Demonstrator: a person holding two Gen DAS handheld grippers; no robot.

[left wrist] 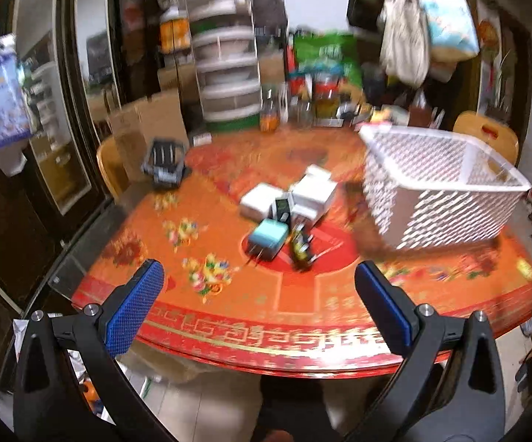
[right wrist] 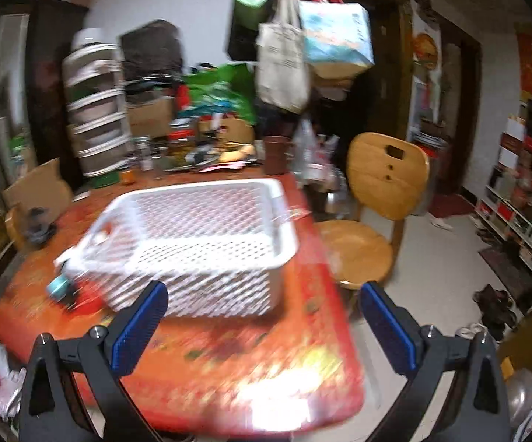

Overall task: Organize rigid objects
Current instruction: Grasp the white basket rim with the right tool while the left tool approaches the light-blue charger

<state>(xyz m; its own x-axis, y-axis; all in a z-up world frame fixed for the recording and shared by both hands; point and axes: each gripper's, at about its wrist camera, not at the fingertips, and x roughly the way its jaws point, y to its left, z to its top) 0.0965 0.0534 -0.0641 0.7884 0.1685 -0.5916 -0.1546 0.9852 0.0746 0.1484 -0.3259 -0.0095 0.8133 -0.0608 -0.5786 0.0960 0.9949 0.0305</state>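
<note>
A cluster of small rigid objects lies mid-table: white boxes (left wrist: 315,191), a light blue charger (left wrist: 269,238) and a dark yellow-black item (left wrist: 301,246). A white lattice basket (left wrist: 439,199) stands to their right; in the right wrist view the basket (right wrist: 207,243) is straight ahead and the blue charger (right wrist: 56,284) peeks out at its left. My left gripper (left wrist: 256,287) is open and empty above the table's near edge. My right gripper (right wrist: 264,313) is open and empty in front of the basket. Both views are blurred.
The table has a red-orange patterned cloth (left wrist: 229,294). A dark rack-like item (left wrist: 164,165) sits at the far left. Jars and clutter (left wrist: 303,107) line the back edge. A wooden chair (right wrist: 380,199) stands right of the table. Bags (right wrist: 303,48) hang above.
</note>
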